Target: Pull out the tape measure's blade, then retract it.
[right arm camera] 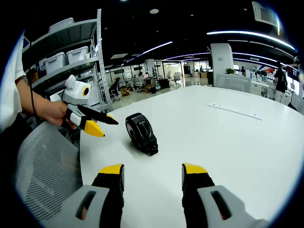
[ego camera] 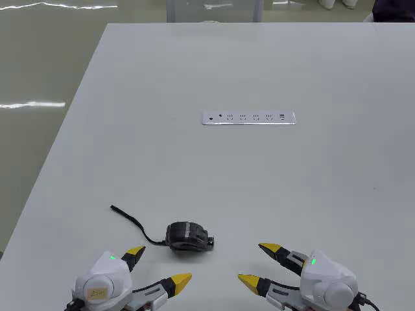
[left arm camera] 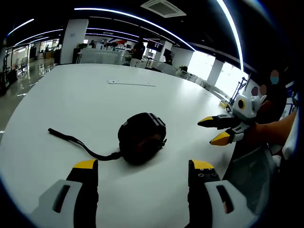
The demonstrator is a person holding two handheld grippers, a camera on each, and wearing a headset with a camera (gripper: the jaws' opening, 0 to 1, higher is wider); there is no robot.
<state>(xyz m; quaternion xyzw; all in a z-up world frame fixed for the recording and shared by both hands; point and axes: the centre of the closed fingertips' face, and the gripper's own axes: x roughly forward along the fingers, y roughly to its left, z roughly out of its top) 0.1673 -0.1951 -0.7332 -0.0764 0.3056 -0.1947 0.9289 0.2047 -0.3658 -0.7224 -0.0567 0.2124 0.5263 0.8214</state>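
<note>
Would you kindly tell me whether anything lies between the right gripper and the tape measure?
Nothing does: the stretch of white table between the open right gripper and the tape measure is bare, as the head view and right gripper view show.

The white left gripper with yellow-tipped black jaws angles inward, jaws spread wide. The matching white right gripper faces it, jaws likewise apart.

A: What kind of place is this?
B: An open-plan office: a long white table with a socket strip set in it, desk rows beyond it, storage shelves beside it, strip lights above it.
</note>
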